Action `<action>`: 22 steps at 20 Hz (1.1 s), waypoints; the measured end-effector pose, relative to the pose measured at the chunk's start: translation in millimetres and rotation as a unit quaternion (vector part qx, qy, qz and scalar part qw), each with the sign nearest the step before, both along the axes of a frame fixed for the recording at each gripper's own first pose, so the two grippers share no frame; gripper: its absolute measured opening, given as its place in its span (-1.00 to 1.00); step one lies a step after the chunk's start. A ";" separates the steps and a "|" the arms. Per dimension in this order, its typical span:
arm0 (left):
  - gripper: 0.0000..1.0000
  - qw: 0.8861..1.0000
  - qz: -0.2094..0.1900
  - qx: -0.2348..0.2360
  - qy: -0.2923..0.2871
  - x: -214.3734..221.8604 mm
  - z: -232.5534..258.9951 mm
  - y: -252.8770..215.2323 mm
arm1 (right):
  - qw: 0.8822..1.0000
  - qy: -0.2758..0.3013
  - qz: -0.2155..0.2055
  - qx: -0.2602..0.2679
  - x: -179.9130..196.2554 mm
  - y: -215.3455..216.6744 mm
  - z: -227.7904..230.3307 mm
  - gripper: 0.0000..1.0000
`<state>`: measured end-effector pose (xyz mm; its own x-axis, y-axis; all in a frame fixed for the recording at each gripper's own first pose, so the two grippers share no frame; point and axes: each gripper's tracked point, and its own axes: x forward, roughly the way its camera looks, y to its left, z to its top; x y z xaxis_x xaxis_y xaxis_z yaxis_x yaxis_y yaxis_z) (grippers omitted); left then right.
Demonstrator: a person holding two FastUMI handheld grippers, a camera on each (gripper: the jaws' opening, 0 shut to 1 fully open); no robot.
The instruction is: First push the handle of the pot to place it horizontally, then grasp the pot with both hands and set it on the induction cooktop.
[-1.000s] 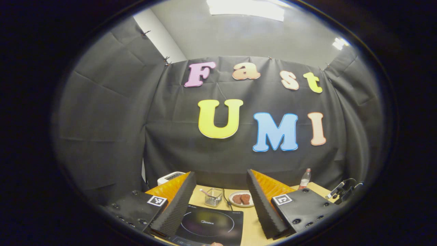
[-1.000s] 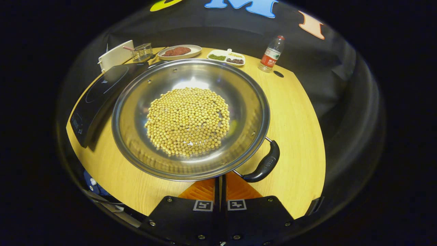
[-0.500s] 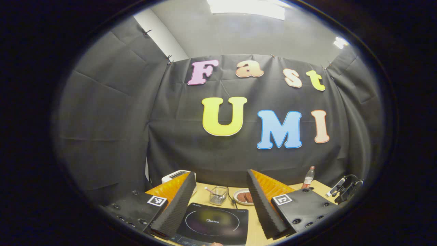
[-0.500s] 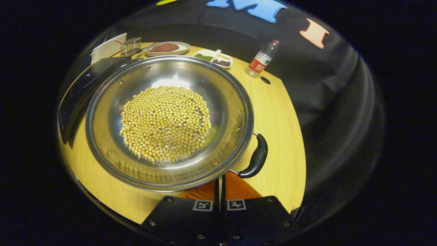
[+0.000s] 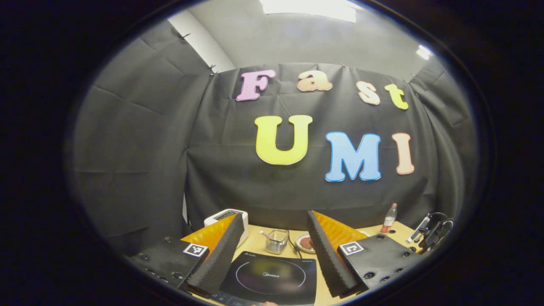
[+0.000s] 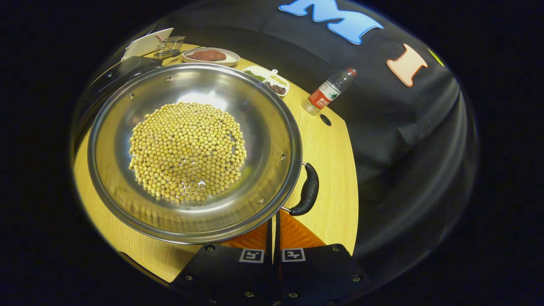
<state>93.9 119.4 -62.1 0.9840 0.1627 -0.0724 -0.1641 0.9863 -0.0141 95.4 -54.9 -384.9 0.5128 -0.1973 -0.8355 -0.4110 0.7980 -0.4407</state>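
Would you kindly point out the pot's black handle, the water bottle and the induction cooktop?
pot handle [image 6: 307, 191], right gripper view, middle of the black grip.
water bottle [image 6: 326, 91], right gripper view, on its label.
induction cooktop [image 5: 272, 278], left gripper view, glass centre.

The left gripper view sits low over the table [image 5: 259, 242] and tips upward at the booth's back wall, with the induction cooktop [image 5: 270, 278] close under it at 6 o'clock. The right gripper view looks steeply down from close above the pot [image 6: 193, 151], the table's far edge running toward 12 o'clock. Both take in the cooktop, the meat plate [image 6: 209, 56], the wire basket [image 6: 168, 46] and the water bottle [image 6: 326, 92].
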 end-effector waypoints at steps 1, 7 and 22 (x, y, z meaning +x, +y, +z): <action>0.97 1.000 -0.002 0.000 0.002 3.2 -2.4 0.8 | 1.000 -0.008 0.002 -0.006 6.2 -2.6 1.9 -0.98; 0.97 1.000 -0.024 -0.007 0.014 28.1 -18.3 4.3 | 0.998 -0.035 -0.051 0.017 15.4 -13.8 14.3 -0.78; 0.93 0.979 -0.181 -0.012 0.094 97.6 -87.7 -106.3 | 0.946 -0.193 -0.182 0.184 10.8 -2.1 97.6 0.94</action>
